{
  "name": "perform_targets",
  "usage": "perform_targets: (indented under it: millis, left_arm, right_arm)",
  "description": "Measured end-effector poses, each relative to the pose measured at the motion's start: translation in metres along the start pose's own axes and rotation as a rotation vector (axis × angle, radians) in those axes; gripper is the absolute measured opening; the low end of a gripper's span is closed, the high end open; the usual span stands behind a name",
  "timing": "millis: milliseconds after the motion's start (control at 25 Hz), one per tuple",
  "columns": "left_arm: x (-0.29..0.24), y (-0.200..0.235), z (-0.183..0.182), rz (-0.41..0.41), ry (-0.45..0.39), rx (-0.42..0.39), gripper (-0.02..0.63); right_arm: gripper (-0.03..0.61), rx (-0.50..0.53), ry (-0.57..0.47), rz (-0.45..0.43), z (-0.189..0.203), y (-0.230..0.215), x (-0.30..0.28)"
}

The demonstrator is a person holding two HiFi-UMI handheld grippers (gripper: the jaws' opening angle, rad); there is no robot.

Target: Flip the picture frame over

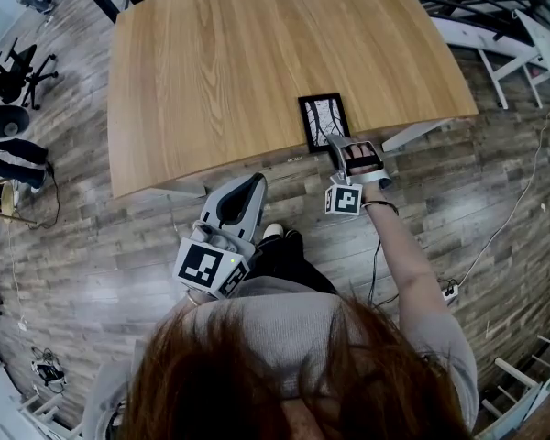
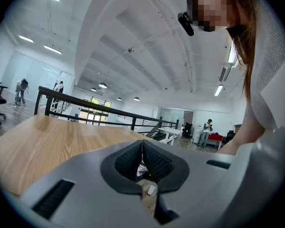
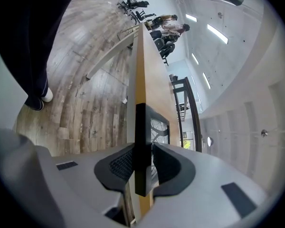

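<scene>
The picture frame (image 1: 323, 119) is black with a pale branching drawing facing up. It lies flat at the near edge of the wooden table (image 1: 257, 53). My right gripper (image 1: 335, 144) reaches its near end from off the table. In the right gripper view the frame's black edge (image 3: 140, 127) stands between the jaws, and both pads press on it. My left gripper (image 1: 251, 185) hangs off the table near my body, well left of the frame. Its jaws (image 2: 142, 144) meet at the tips with nothing between them.
Wood-plank floor surrounds the table. A black railing (image 2: 85, 109) runs beyond the far edge, white tables (image 1: 495, 44) stand at the right, and office chairs (image 1: 14, 71) at the left. Cables and a power strip (image 1: 451, 291) lie on the floor at the right. People stand far off.
</scene>
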State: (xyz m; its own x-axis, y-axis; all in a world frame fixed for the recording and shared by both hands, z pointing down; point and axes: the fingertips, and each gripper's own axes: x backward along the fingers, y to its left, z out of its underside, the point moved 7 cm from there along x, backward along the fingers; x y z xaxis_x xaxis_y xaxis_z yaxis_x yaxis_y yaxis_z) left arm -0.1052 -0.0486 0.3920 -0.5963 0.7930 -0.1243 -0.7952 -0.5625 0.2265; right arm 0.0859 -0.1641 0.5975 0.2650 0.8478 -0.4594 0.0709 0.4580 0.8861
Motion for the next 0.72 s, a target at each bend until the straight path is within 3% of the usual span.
perform_targets:
  millis: [440, 720]
  left_arm:
    - [0.003, 0.0, -0.001, -0.009, -0.003, 0.002, 0.008]
    - [0.002, 0.001, 0.001, -0.008, -0.003, -0.012, 0.008]
  right_arm:
    - [0.1, -0.067, 0.016, -0.026, -0.003, -0.003, 0.0]
    - [0.184, -0.18, -0.012, -0.008, -0.006, -0.01, 0.005]
